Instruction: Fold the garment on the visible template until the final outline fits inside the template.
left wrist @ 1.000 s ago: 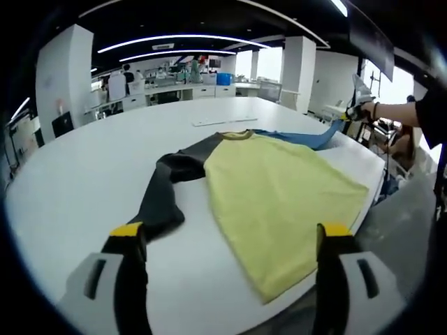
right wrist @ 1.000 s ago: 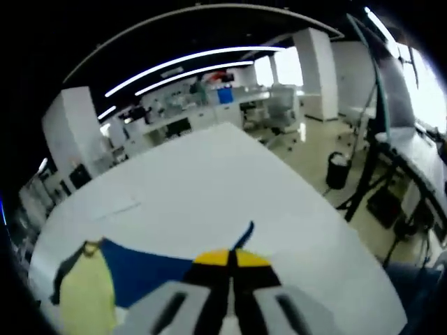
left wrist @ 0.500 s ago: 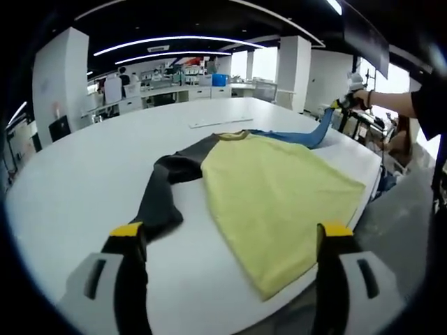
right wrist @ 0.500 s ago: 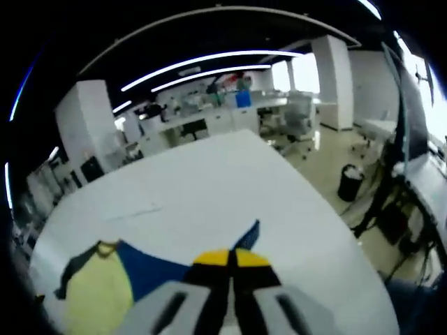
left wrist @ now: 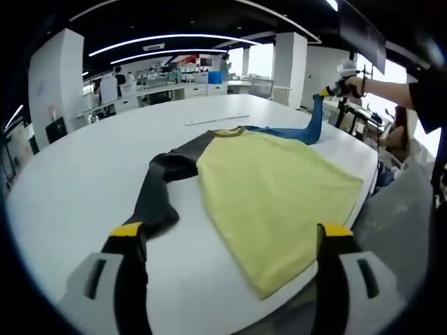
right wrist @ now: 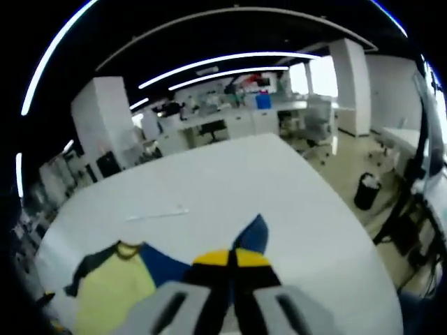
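Note:
A long-sleeved shirt lies on the white table point(left wrist: 77, 174): yellow body point(left wrist: 279, 195), black sleeve point(left wrist: 157, 199) stretched toward me, blue sleeve point(left wrist: 297, 131) on the far side. My left gripper point(left wrist: 227, 241) hovers open near the table's edge, its jaws wide on either side of the hem, holding nothing. My right gripper point(right wrist: 230, 262) is shut on the blue sleeve's cuff point(right wrist: 253, 236) and holds it lifted above the table. In the left gripper view the right gripper point(left wrist: 334, 87) appears at upper right, held in a person's hand, with the sleeve hanging from it. The shirt's yellow body point(right wrist: 112, 296) lies at lower left of the right gripper view.
A thin white strip point(left wrist: 216, 120) lies on the table beyond the collar. The table's edge point(left wrist: 370, 188) runs just right of the shirt, with floor beyond. Pillars, desks and people stand far behind. A dark bin point(right wrist: 368, 190) sits on the floor.
The right gripper has lifted the blue sleeve's cuff higher, so the sleeve now rises off the table. The left gripper stays open in the same place.

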`<state>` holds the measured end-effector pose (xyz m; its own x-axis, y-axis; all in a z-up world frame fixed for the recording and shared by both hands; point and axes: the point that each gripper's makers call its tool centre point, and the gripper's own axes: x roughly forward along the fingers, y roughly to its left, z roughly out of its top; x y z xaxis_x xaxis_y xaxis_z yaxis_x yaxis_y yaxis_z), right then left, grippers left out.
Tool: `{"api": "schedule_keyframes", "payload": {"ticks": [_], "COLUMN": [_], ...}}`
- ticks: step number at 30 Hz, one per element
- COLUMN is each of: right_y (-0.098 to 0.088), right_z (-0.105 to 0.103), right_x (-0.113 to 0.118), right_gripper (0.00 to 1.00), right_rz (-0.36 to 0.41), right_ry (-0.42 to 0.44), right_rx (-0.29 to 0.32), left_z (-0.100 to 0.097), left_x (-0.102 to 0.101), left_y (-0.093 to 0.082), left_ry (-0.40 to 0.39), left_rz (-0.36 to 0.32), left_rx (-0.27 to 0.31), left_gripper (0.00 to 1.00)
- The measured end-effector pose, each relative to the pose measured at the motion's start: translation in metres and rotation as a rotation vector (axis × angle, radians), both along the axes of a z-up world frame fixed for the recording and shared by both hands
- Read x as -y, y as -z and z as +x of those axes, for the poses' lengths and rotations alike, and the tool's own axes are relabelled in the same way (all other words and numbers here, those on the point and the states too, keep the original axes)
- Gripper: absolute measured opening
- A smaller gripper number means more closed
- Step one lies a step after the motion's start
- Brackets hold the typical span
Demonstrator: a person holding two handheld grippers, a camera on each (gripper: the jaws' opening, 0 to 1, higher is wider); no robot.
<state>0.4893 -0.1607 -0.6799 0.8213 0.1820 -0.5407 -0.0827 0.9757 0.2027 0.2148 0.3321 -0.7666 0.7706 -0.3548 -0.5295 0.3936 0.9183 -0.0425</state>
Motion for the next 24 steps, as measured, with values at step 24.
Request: {"api": "schedule_keyframes", "payload": {"ticks": [24], "right_y": [-0.016], "right_z": [-0.002], "right_x": [-0.126], "right_gripper": [0.0], "right_rz": [-0.04], "right_ry": [-0.207], "right_rx": [-0.031], "left_z": [0.011], "left_x": [0.001], "left_y": [0.001], "left_ry": [0.018], "left_rz": [-0.012], "left_rx": [0.001], "left_gripper": [0.99]}}
